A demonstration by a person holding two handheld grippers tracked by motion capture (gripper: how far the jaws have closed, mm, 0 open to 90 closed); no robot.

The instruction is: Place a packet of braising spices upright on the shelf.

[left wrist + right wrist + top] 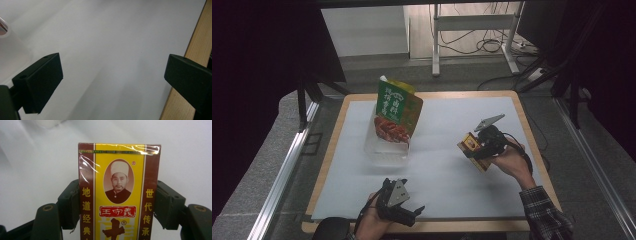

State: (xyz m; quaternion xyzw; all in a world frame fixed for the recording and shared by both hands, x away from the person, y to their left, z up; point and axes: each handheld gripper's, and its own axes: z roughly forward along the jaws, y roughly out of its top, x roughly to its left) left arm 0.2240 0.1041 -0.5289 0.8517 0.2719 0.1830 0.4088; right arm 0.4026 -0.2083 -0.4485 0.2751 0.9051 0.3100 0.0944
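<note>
Right, two grippers, two hands, counted. Right gripper (475, 148) pinching one yellow-and-maroon box (119, 192) by its two long sides, pads pressed flat against them; box held up off the white mat (452, 130), right of centre, well apart from everything else. Left gripper (404, 207) near the front edge, jaws spread wide, nothing between them, mat and one strip of wooden table edge (197, 45) beyond. One green snack pouch (396, 111) standing upright in one clear plastic tub (384, 150), back left of the mat. One plaid sleeve (544, 212) on the right forearm.
</note>
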